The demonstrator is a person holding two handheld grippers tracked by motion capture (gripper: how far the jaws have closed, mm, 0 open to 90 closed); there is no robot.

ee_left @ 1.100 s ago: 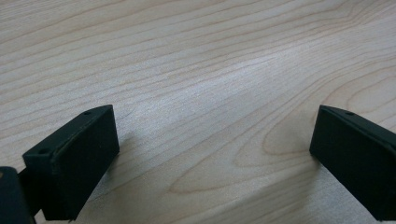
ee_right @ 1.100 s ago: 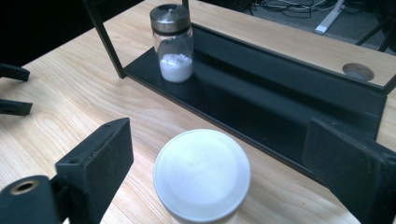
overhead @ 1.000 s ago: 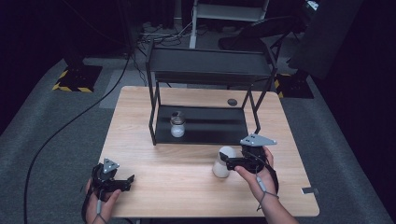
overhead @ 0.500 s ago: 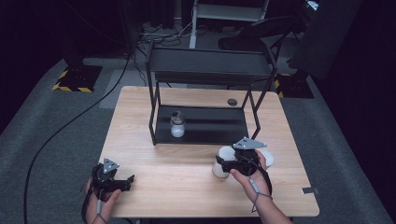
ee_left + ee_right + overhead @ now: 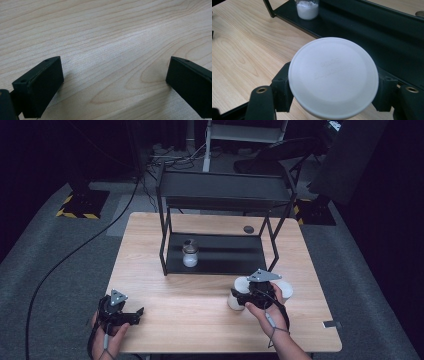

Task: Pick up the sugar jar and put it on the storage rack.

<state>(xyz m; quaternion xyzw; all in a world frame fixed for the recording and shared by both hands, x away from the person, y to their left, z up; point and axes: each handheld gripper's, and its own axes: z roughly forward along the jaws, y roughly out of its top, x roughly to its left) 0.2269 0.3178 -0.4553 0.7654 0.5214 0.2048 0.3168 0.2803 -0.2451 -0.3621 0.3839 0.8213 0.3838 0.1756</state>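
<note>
Here the right tool [image 5: 239, 296] sits near the front right part of the wooden counter [image 5: 200, 305], its jaws closed on either side of a white round-lidded container [image 5: 333, 76]. In the right gripper view the container's flat white lid faces the camera, and a black jaw presses against it on each side. From the high view, the container [image 5: 235, 300] is just in front of the black two-tier shelf rack [image 5: 220, 195], close to the rack's front right leg, and a second white piece [image 5: 285, 289] lies just beside the right hand; I cannot tell whether the two touch. Whether the held container rests on the counter or is lifted off it is also unclear.

On the rack's lower shelf stands a small glass jar [image 5: 189, 254] with white powder in its lower half, upright, towards the left side of that shelf.

The left tool [image 5: 137, 312] lies low at the front left corner of the counter, well apart from the rack. Its jaws stand wide apart in the left gripper view, with bare wood grain between them and nothing held.
</note>
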